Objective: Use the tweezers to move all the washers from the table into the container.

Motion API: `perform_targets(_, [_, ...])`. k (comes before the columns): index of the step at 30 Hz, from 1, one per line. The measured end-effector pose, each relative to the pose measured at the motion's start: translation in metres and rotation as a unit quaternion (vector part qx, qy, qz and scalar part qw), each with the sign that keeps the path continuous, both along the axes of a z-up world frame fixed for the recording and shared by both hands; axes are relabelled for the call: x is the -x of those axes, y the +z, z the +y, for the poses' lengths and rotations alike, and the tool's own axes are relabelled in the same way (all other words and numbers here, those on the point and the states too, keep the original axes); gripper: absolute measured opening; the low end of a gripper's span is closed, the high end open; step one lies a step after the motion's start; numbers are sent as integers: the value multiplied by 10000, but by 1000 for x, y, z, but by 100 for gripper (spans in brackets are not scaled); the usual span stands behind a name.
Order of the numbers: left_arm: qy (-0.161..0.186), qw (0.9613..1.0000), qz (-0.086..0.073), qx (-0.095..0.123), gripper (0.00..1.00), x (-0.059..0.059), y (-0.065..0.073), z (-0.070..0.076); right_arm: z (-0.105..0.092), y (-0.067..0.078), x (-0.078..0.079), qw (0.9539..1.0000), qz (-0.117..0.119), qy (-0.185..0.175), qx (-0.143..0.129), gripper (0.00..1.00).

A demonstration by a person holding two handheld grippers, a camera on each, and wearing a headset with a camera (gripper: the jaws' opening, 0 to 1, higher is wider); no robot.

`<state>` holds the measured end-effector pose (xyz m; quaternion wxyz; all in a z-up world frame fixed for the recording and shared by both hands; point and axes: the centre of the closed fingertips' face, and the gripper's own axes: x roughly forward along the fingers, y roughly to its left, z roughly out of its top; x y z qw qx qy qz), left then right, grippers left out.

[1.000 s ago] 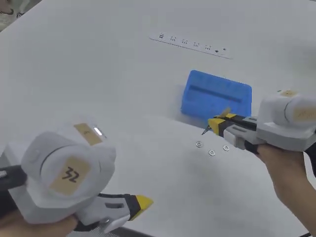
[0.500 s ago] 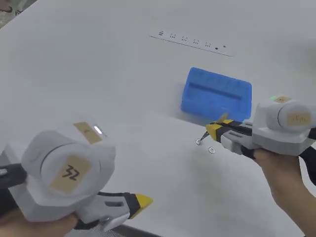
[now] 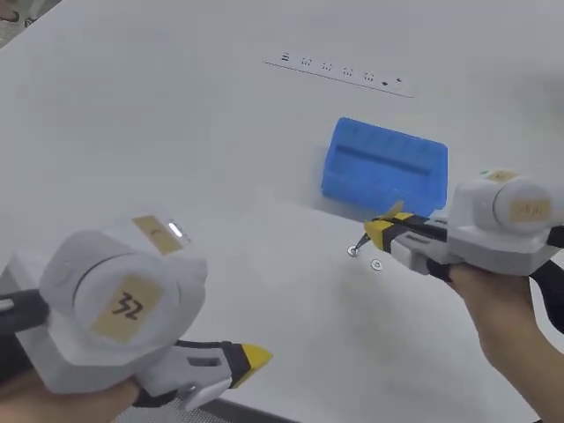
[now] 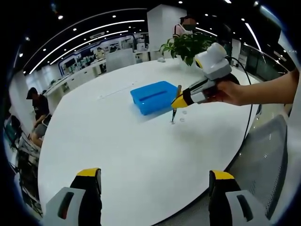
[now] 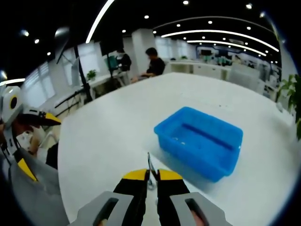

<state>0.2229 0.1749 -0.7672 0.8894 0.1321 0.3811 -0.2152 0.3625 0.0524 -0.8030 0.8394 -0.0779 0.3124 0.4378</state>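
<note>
Two washers lie on the white table [image 3: 176,132] in the head view, right of centre: one washer [image 3: 352,252] sits at the very tip of the tweezers [image 3: 361,241], and whether the tips touch or grip it is too small to tell; the second washer [image 3: 376,264] lies just beside it, lower right. One blue container [image 3: 385,167] stands just above them, a shallow rectangular tray, and nothing can be made out inside it. The right gripper [image 3: 381,231] comes in from the right edge with its yellow-tipped jaws pinched nearly together on the single pair of tweezers, which slants down to the left. In the right gripper view the thin blades rise from between the closed jaws, below the container. The left gripper [image 3: 251,357] fills the lower left of the head view; a tan label on its body reads "32". In the left gripper view its jaws stand wide apart, holding nothing. The label on the right gripper is too blurred to read – so are the marks on the strip [image 3: 339,73] near the top.
</note>
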Motion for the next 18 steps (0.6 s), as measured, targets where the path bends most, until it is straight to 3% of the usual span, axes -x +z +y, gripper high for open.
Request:
perform_targets(7, [20, 10000, -3, -5, 97, 1, 0, 1, 1, 0, 3, 10000, -48, -30, -31, 3])
perform_targets(18, [-18, 10000, -37, 1, 97, -1, 2, -1, 1, 1, 4, 9997, -105, 110, 200, 2])
